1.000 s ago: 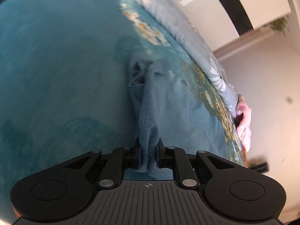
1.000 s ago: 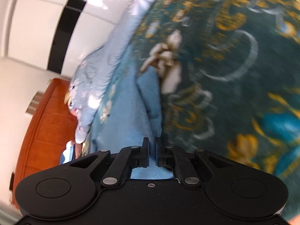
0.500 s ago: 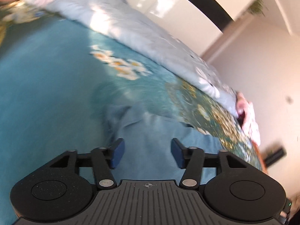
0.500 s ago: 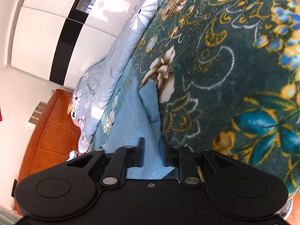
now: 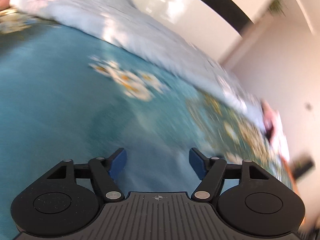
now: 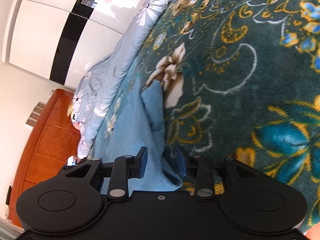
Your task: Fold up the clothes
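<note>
left wrist view: my left gripper (image 5: 158, 161) has just been opening and now stands wide with nothing pinched, the blue fleece garment (image 5: 160, 172) i was holding lying blurry under it on the teal blanket (image 5: 50, 100). right wrist view: my right gripper (image 6: 162, 165) has been opening too, partway, with the garment's folded edge loose between the pads (image 6: 143, 165). guess that fold is laid down. no containers in sight.
</note>
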{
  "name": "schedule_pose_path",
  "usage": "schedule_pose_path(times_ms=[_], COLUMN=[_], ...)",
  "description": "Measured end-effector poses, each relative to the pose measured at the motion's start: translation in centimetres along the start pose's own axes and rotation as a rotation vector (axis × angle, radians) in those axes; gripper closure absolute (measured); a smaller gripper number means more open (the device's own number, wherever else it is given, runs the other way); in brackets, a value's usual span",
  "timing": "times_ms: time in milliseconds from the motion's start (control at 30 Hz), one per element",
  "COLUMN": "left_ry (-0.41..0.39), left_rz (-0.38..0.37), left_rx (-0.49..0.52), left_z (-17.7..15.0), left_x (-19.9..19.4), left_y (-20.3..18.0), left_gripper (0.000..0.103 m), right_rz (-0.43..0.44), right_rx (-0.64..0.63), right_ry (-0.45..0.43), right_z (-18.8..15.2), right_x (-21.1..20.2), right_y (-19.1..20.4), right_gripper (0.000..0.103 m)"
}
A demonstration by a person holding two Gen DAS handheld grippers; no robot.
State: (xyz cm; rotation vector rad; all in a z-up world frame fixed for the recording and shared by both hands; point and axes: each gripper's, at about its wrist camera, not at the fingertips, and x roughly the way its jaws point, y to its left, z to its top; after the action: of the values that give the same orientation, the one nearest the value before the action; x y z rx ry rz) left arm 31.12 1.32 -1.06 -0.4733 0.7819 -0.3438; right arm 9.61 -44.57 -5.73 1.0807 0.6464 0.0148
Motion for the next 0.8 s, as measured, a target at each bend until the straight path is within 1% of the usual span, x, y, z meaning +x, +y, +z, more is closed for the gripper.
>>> schedule_pose_path(times_ms=[100, 233, 333, 433, 600, 733, 767, 800], left_ry=[-0.034, -0.015, 0.037, 0.109, 0.212, 0.231, 0.232, 0.234], left_rz=[0.013, -0.035, -0.104, -0.151, -0.194, -0.211, -0.206, -0.200], left_rx=[-0.072, -0.081, -0.047, 0.015, 0.101, 0.132, 0.131, 0.130], left_z=[0.0, -1.1, -2.7, -5.0, -7.9, -8.4, -8.5, -8.7], left_x=[-1.4, -3.6, -4.5, -4.3, -2.5, -1.6, -1.3, -1.1], left_y=[1.5, 1.5, 0.1, -2.1, -5.1, -6.5, -6.6, -6.7], left_gripper=[0.034, 0.034, 0.034, 0.034, 0.034, 0.035, 0.035, 0.036], right_rz=[0.006, 0.022, 0.038, 0.056, 0.081, 0.093, 0.095, 0.091], right_rx=[0.016, 0.004, -0.004, 0.007, -0.004, -0.015, -0.016, -0.022], right_ry=[0.001, -0.003, -0.002, -0.001, 0.013, 0.005, 0.000, -0.006], right_z=[0.0, -0.1, 0.2, 0.6, 0.9, 1.1, 1.1, 0.9], right_x=[0.0, 0.2, 0.9, 1.8, 3.6, 4.1, 4.1, 4.0], right_y=[-0.6, -0.4, -0.2, 0.0, 0.9, 1.0, 0.9, 0.9], right_gripper=[0.066, 0.062, 0.062, 0.062, 0.061, 0.062, 0.066, 0.073])
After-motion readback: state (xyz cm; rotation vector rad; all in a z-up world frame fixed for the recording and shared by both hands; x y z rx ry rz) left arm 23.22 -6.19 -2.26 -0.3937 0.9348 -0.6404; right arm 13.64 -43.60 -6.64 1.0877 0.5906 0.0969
